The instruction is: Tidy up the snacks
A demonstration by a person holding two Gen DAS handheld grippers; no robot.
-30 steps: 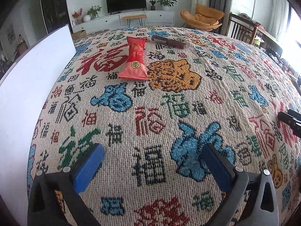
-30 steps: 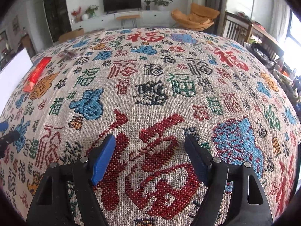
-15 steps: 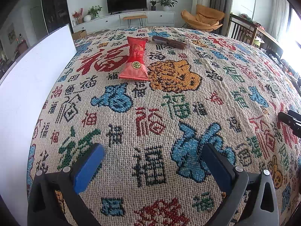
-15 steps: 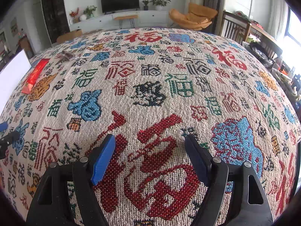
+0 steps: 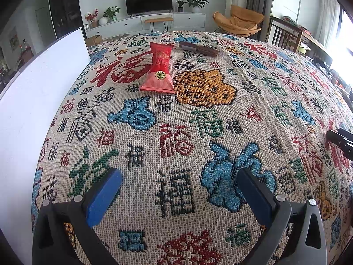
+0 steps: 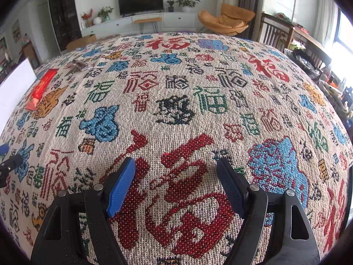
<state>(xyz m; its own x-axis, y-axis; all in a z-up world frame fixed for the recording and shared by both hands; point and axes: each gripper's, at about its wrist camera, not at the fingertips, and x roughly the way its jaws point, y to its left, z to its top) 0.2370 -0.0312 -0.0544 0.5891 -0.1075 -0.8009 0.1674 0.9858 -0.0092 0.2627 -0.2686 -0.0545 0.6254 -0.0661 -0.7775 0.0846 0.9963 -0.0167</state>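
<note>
- Woven cloth (image 5: 198,114) patterned with red, blue, green and black characters covers the desk; a living room with a television (image 5: 149,1) and an orange chair (image 5: 240,23) lies behind.
- Left gripper (image 5: 181,190) — jaws spread wide, nothing between the blue pads, only cloth below.
- Right gripper (image 6: 176,183) — likewise wide apart and empty, over a large red character.
- Each gripper's tip shows at the edge of the other's view.
- Red snack packet (image 5: 159,68) lies flat on the cloth, well ahead of the left gripper, beside an orange motif.
- Dark brown wrapped snack (image 5: 198,49) lies just beyond it, near the desk's far edge.
- White board (image 5: 39,84) stands along the left side.
</note>
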